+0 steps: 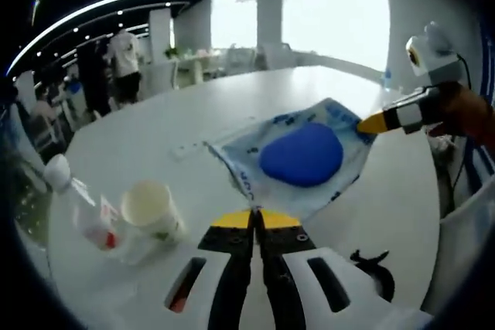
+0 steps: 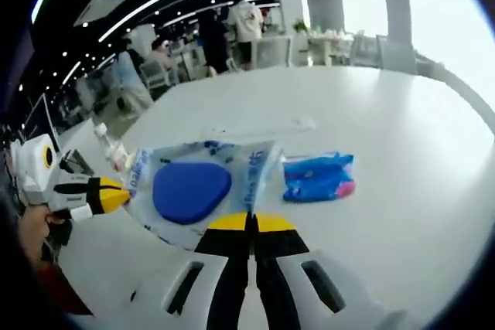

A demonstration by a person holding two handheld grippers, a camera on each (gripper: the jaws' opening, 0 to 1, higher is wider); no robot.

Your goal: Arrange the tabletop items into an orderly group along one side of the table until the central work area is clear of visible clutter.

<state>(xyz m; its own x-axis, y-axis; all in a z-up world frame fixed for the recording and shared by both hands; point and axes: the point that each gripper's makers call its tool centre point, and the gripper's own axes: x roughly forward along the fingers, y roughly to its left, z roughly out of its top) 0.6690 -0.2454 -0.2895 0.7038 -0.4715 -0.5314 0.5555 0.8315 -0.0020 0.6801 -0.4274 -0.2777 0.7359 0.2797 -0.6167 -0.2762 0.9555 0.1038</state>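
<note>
- Two hand-held tools worked opposite edges of a clear plastic bag (image 1: 302, 152) that lay flat on a white surface (image 1: 155, 137), with a blue oval pad (image 1: 302, 154) sealed inside it.
- In the left gripper view, the left tool (image 1: 255, 218) had its yellow-tipped jaws clenched together at the near edge of the bag; whether any plastic was pinched between them could not be told.
- The right tool (image 1: 370, 123) entered that view from the right, its yellow tip touching the far corner of the bag, held by a hand (image 1: 464, 110).
- To the left of the bag stood a pale paper cup (image 1: 151, 208), and just beside it lay a clear plastic bottle (image 1: 77, 206) with a white cap and a red-marked label.
- A small black clip-like object (image 1: 375, 267) lay on the surface near the lower right of that view.
- In the right gripper view, the right tool (image 2: 249, 223) was likewise clenched, its tips at the bag's near edge, grip on the plastic unclear.
- A blue packet with a pink end (image 2: 319, 177) lay just beside the bag.
- Several people (image 2: 244, 25) stood among desks in the office background, well apart from the surface.
</note>
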